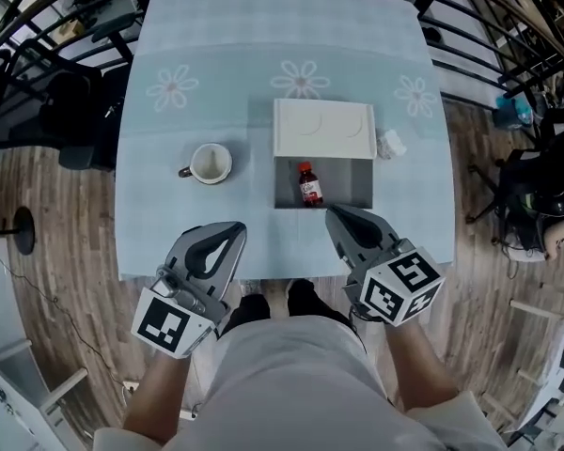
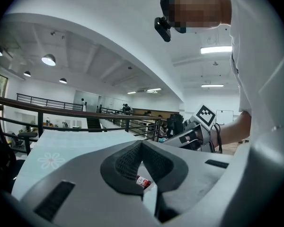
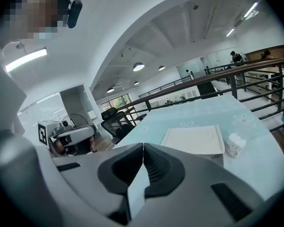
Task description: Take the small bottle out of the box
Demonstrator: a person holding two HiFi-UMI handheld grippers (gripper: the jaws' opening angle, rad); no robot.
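Observation:
A small bottle [image 1: 308, 185] with a red cap and dark contents lies in the open grey box [image 1: 352, 188], whose white lid [image 1: 322, 130] is folded back behind it. My right gripper [image 1: 332, 210] is shut and empty, its tip just short of the box's near wall and right of the bottle. Shut and empty too, my left gripper [image 1: 237, 227] hovers over the table's near edge, left of the box. In the left gripper view the closed jaws [image 2: 142, 143] fill the lower frame, and a bit of the bottle's label [image 2: 143, 181] shows below them. The right gripper view shows its jaws [image 3: 143, 145] closed, with the lid [image 3: 194, 140] beyond.
A white mug [image 1: 210, 163] stands on the pale blue tablecloth [image 1: 188, 214] left of the box. A small white tub [image 1: 391, 144] sits at the lid's right side. Dark railings [image 1: 489, 45] surround the table; an office chair [image 1: 47, 111] stands at left.

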